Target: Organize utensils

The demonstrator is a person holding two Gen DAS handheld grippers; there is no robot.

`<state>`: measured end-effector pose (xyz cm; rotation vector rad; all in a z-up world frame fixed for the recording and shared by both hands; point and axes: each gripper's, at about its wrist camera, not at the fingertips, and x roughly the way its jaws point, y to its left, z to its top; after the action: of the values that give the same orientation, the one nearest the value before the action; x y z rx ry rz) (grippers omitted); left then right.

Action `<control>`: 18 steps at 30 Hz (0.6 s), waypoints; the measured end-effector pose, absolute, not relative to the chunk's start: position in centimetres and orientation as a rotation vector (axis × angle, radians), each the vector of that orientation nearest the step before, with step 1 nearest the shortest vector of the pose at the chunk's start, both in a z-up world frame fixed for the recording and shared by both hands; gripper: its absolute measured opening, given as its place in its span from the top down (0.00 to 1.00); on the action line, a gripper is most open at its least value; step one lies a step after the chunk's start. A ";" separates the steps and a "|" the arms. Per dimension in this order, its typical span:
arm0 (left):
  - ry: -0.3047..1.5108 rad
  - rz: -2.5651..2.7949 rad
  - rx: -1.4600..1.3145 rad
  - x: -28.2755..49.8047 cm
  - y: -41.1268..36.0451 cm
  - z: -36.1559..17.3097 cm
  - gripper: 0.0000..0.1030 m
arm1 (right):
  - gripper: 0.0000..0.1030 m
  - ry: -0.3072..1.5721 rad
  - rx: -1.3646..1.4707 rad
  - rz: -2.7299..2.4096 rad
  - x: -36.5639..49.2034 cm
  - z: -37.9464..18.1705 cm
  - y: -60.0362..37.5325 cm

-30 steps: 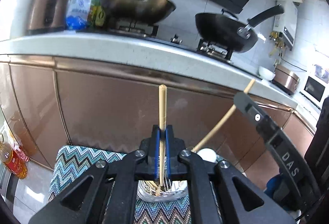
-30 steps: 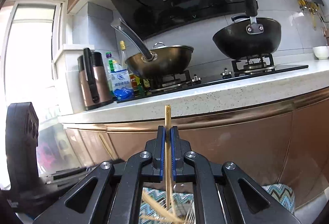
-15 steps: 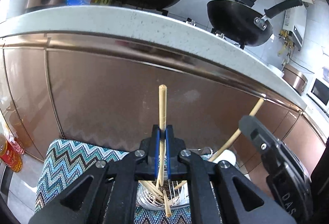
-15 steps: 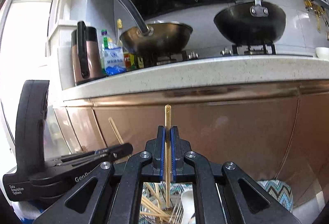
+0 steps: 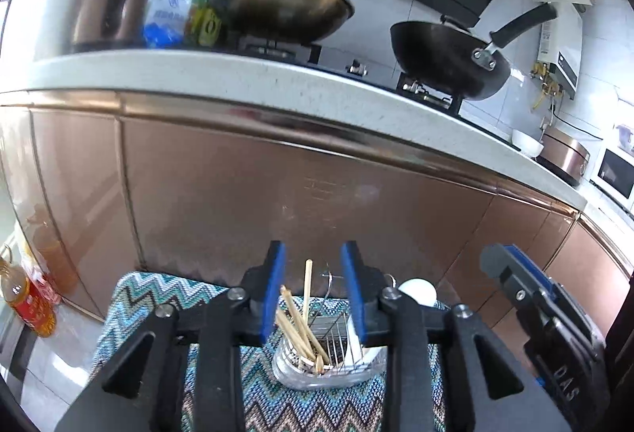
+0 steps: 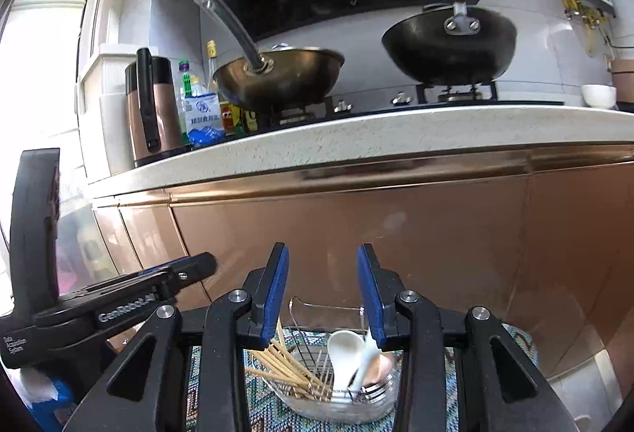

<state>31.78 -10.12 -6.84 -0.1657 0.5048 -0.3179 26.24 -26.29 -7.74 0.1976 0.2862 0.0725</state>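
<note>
Left hand-held gripper [image 5: 313, 293]: blue-padded jaws parting, nothing pressed between them; one chopstick [image 5: 307, 287] stands in the gap, clear of both pads, its lower end among the other chopsticks [image 6: 283, 366] in the wire utensil holder [image 5: 337, 329]. Right hand-held gripper [image 6: 323, 297]: jaws likewise parting, with no object between the pads. The utensil holder sits in a clear drip tray [image 6: 337, 408] on a zigzag-patterned cloth [image 5: 134, 301]; chopsticks fill its left compartment, white ceramic spoons [image 6: 344, 352] its right.

In the right wrist view the body of the left hand-held gripper appears at lower left, lettered "GenRobot.AI" and "Data Acquisition System". In the left wrist view the right hand-held gripper appears at lower right, lettered "DAS".

Behind the cloth stand copper-coloured cabinet doors [image 6: 396, 234] under a speckled white bench [image 6: 356, 138]. On the bench: a gas hob carrying a steel wok [image 6: 281, 79] and a black wok [image 6: 451, 47], a copper kettle [image 6: 148, 111], bottles, and a blue-and-white salt bag [image 6: 204, 119] printed with Chinese characters. A white bowl [image 6: 598, 95] sits at the far right. A bottle of oil [image 5: 27, 309] stands on the floor at left.
</note>
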 end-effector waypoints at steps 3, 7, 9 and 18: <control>0.474 -0.296 -0.140 29.5 -9.7 -6.1 0.64 | 0.61 0.280 0.197 0.056 24.4 -7.3 -26.5; 0.441 -0.273 -0.108 26.8 -9.4 -5.4 0.61 | 0.57 0.273 0.183 0.019 21.3 -6.8 -26.8; 0.426 -0.252 -0.096 25.3 -9.1 -5.2 0.58 | 0.56 0.271 0.181 0.003 20.2 -6.6 -27.0; 0.325 -0.180 -0.036 19.2 -7.9 -3.8 0.50 | 0.43 0.226 0.179 -0.078 13.8 -5.5 -27.7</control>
<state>19.16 -7.86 -3.82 -0.0363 0.3249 -0.1801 13.79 -27.69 -5.49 0.1787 0.2261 -0.0777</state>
